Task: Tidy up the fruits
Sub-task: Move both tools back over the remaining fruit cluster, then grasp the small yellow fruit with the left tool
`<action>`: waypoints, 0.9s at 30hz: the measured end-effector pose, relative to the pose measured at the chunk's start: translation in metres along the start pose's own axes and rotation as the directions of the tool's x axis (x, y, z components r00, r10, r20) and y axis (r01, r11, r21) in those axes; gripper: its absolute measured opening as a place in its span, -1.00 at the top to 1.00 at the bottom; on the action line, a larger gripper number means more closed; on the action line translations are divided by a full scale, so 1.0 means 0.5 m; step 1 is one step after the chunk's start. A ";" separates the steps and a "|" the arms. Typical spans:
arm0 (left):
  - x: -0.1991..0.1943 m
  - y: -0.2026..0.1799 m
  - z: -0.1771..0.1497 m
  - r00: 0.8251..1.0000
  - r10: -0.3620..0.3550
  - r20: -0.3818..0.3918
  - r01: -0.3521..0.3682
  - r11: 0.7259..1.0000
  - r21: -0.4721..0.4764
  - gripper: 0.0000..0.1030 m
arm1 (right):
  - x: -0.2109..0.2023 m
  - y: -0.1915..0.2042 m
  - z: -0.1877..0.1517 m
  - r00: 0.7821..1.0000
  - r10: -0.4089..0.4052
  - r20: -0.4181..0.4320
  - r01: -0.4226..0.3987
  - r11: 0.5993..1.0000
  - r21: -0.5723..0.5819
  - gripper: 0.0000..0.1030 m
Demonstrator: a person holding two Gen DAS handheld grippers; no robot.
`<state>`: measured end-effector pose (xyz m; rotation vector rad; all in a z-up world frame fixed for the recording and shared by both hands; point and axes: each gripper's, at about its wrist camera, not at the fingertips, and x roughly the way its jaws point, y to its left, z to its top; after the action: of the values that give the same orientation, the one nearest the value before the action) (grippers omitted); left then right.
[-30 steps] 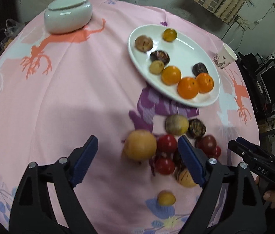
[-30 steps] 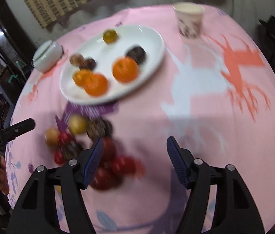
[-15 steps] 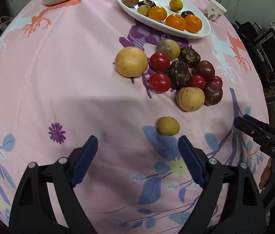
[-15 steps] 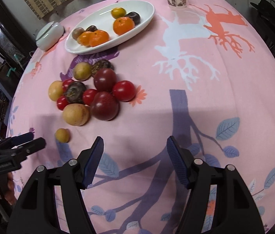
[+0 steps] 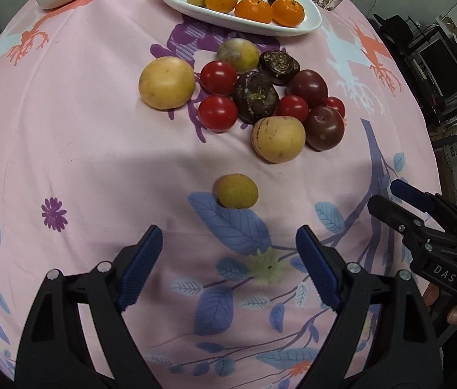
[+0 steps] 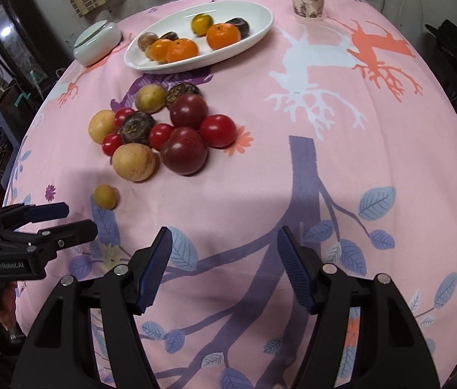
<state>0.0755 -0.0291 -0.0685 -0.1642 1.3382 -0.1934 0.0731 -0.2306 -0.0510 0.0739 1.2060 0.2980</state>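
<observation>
Left wrist view is showing the left gripper (image 5: pixel 228 259) hanging with its jaws spread wide and nothing between them, and the small yellow-brown fruit (image 5: pixel 235 191) is lying alone on the pink tablecloth (image 5: pixel 76 149) just beyond the fingertips, a little right of the midline between them. That fruit is sitting near the camera, apart from the loose cluster of fruits (image 5: pixel 261 97) farther off, which in turn is lying short of the white oval plate (image 5: pixel 309 22) at the far edge. Its long axis is running roughly left to right, across the gap of the jaws. From the right wrist view, the right gripper (image 6: pixel 223 265) is also standing released and empty, well to the right of the same fruit, so the left hand is looking like the nearer one for a pick.
</observation>
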 end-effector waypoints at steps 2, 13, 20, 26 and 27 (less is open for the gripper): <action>0.005 -0.003 0.002 1.000 0.006 -0.002 -0.006 1.000 0.003 -0.67 | 0.001 -0.004 0.002 1.000 -0.012 0.009 0.012 1.000 0.014 -0.31; 0.026 -0.019 0.033 1.000 -0.010 -0.002 0.010 0.999 0.031 -0.40 | 0.017 -0.010 0.014 1.000 0.009 -0.029 -0.008 0.999 0.032 -0.31; 0.048 -0.031 0.045 0.999 -0.012 -0.039 0.014 0.999 0.044 -0.09 | 0.023 -0.013 0.021 0.999 0.006 -0.031 -0.005 1.000 0.026 -0.31; 0.050 -0.028 0.049 0.999 -0.004 -0.039 0.006 0.999 0.052 0.11 | 0.024 -0.020 0.026 0.999 -0.010 -0.036 0.011 0.999 0.037 -0.31; 0.050 -0.027 0.050 0.999 -0.008 -0.039 0.010 0.999 0.049 0.11 | 0.024 -0.020 0.026 0.999 -0.006 -0.038 0.008 0.999 0.037 -0.31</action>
<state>0.1050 -0.0478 -0.0836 -0.1258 1.3702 -0.2379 0.0910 -0.2354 -0.0594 0.0964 1.2491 0.2719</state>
